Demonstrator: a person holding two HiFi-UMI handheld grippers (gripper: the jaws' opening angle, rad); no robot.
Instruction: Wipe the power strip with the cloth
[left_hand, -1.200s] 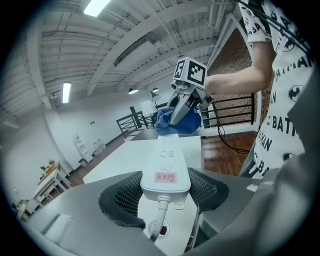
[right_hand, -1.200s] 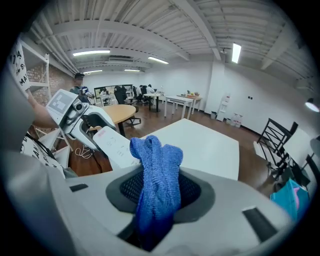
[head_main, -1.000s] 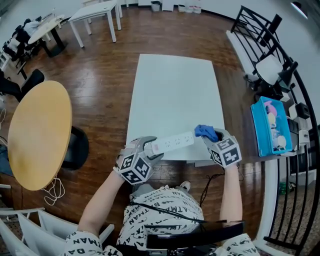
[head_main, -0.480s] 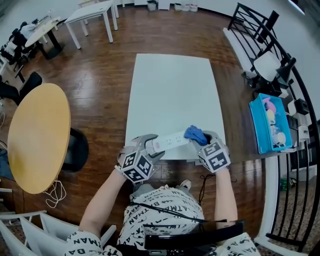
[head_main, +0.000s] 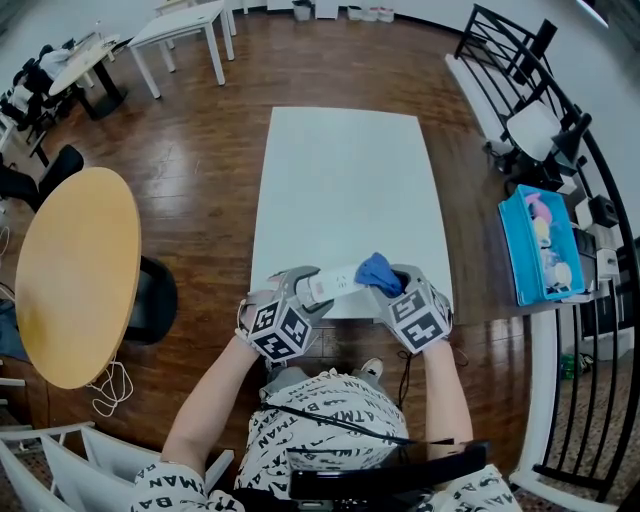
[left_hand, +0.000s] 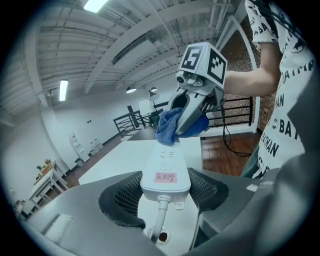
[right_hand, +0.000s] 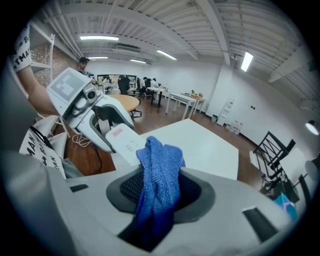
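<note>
Blue cloth (head_main: 378, 272) pinched in the right hand-held gripper (head_main: 390, 290) touches the power strip (head_main: 335, 283) clamped in the left hand-held gripper (head_main: 300, 293)

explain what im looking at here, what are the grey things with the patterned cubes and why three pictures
There is no robot here. A person holds a hand tool with two jaws in each hand, and the patterned cubes are part of those tools. The overhead picture comes from a camera on the person's head, looking down at a white table. The other two come from cameras that ride on each tool and look along its jaws.

The left gripper is clamped on the cable end of a white power strip, held at the table's near edge. The right gripper pinches a blue cloth, and the cloth lies against the top of the strip. It looks like a wiping job.
</note>
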